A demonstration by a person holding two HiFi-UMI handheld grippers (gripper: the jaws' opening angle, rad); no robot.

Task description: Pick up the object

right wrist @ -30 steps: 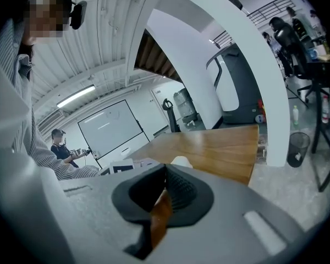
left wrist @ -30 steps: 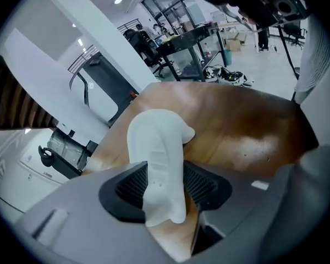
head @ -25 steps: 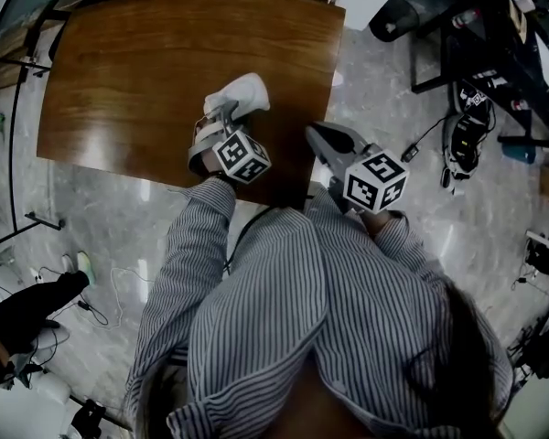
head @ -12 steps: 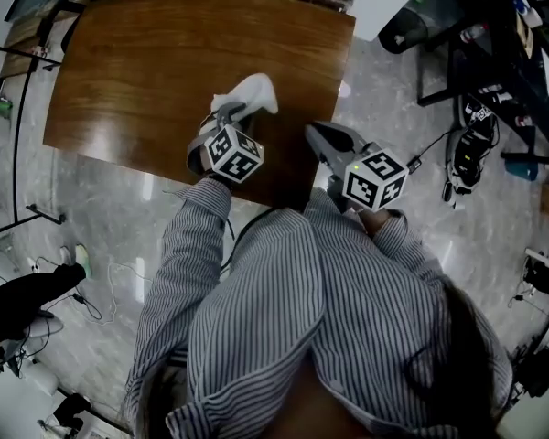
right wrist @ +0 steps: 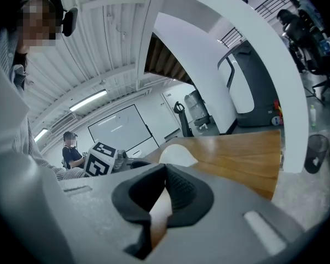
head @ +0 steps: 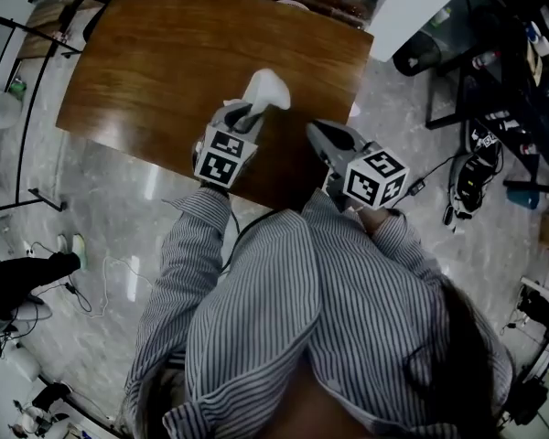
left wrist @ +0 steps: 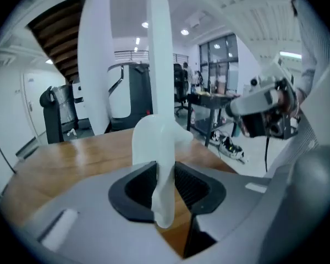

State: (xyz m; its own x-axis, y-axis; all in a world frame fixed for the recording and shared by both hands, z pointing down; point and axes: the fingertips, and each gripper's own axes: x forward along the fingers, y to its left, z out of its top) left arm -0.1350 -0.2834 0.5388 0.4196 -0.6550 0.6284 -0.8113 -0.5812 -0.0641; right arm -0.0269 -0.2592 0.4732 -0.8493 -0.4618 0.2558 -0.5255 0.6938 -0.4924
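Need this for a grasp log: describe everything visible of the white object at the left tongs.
The white object looks like smooth, glossy plastic: a thin curved piece with a rounded upper part. It stands upright between the closing left tongs, both pads against it, its lower end poking below them, over the wooden table.

We find the head view dim, its corners darkened, with pale glare along the near-left edge of the wooden table (head: 165,62). Above that table, ceiling lights (left wrist: 184,32) burn bright; both gripper views bulge, their foregrounds soft.
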